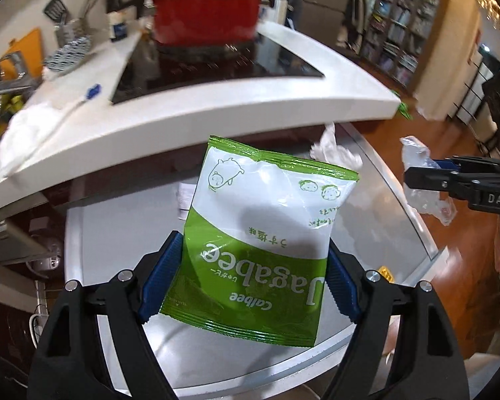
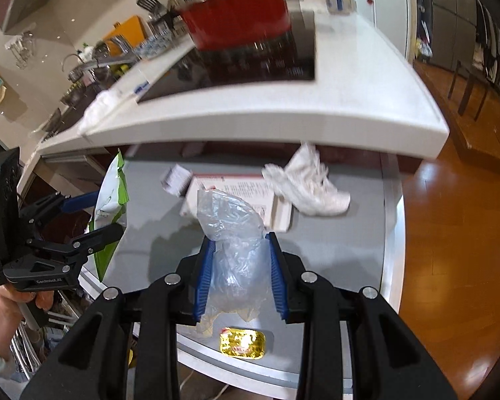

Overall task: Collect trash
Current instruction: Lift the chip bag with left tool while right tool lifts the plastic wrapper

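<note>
My left gripper (image 1: 250,286) is shut on a green and white Jagabee snack bag (image 1: 263,233) and holds it above the grey table (image 1: 123,233). The left gripper (image 2: 93,213) and the bag (image 2: 111,200) also show at the left of the right wrist view. My right gripper (image 2: 240,280) is shut on a crumpled clear plastic bag (image 2: 233,233) above the table (image 2: 333,250). The right gripper (image 1: 416,173) and its clear plastic bag (image 1: 423,180) show at the right edge of the left wrist view.
A crumpled white tissue (image 2: 306,183), a small booklet (image 2: 250,190), a small white card (image 2: 178,180) and a gold foil wrapper (image 2: 243,345) lie on the table. Behind is a white counter (image 2: 316,110) with a cooktop and a red pot (image 2: 236,10). Wooden floor (image 2: 450,233) lies right.
</note>
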